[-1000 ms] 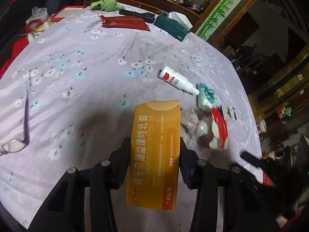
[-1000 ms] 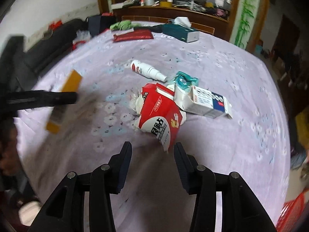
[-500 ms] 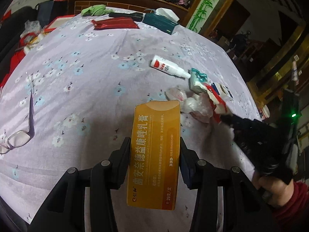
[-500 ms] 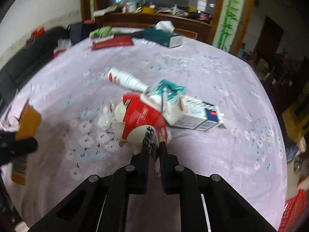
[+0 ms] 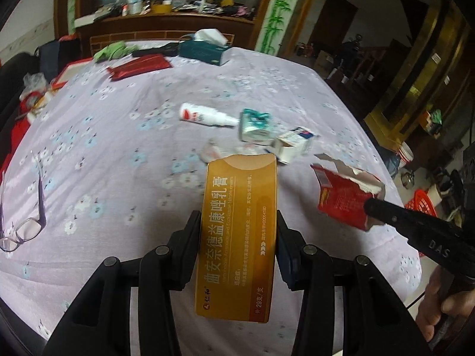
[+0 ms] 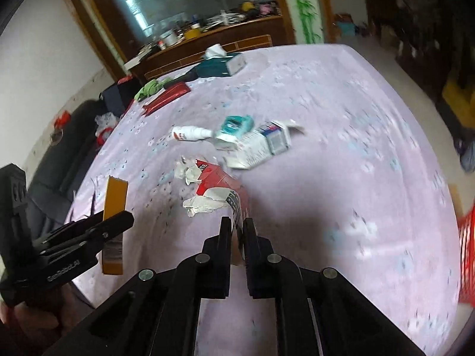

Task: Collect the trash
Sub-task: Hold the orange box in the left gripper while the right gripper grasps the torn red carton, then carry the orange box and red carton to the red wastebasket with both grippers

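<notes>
While torn open, red carton (image 6: 221,182) looks crumpled.

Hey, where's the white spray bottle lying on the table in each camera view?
Left wrist view: white spray bottle lies at upper centre, just left of the teal box.
Right wrist view: the bottle lies above centre, left of the same teal box.
Shared landmark: the tissue box at the far edge.

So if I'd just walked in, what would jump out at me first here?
Probably the orange box, clamped upright in the left gripper close to the camera. Next, the torn red carton pinched in the right gripper, lifted off the lilac floral tablecloth. Behind them lies a little heap of litter: a white bottle and small boxes.
</notes>
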A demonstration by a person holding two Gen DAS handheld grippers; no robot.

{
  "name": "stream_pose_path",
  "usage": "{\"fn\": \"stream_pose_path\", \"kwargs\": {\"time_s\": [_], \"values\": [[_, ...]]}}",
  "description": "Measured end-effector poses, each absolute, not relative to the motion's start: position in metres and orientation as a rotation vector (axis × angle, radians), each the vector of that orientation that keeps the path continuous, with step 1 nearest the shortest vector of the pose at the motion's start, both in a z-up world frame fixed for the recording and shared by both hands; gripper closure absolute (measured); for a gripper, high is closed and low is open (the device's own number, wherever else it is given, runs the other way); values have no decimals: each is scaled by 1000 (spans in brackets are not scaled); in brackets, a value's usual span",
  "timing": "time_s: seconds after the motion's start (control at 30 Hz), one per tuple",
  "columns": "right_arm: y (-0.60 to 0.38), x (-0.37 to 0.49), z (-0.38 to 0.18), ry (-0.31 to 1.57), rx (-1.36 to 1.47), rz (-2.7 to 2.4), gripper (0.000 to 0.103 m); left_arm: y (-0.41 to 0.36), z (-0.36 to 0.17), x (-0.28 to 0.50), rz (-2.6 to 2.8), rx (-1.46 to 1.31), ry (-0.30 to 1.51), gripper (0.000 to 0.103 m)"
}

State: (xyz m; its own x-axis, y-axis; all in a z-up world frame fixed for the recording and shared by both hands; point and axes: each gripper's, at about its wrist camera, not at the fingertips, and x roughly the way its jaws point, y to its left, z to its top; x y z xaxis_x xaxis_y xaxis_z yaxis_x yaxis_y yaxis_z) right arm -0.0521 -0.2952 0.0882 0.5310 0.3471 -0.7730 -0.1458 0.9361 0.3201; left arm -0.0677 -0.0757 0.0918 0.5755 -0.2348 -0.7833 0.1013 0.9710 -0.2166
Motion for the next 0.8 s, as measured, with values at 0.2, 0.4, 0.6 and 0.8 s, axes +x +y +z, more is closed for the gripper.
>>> {"fn": "stream_pose_path", "kwargs": {"time_s": [0.2, 0.4, 0.6, 0.8], "values": [[-333, -78, 94, 971, 308, 261, 95, -117, 106, -79, -236, -99, 911, 59], [-361, -95, 106, 941, 334, 234, 95, -156, 119, -86, -266, -52, 887, 59], [-388, -105, 121, 893, 368, 204, 95, -186, 129, -89, -287, -3, 860, 59], [-410, -118, 127, 849, 405, 179, 95, -210, 134, -90, -298, 47, 852, 59]]}}
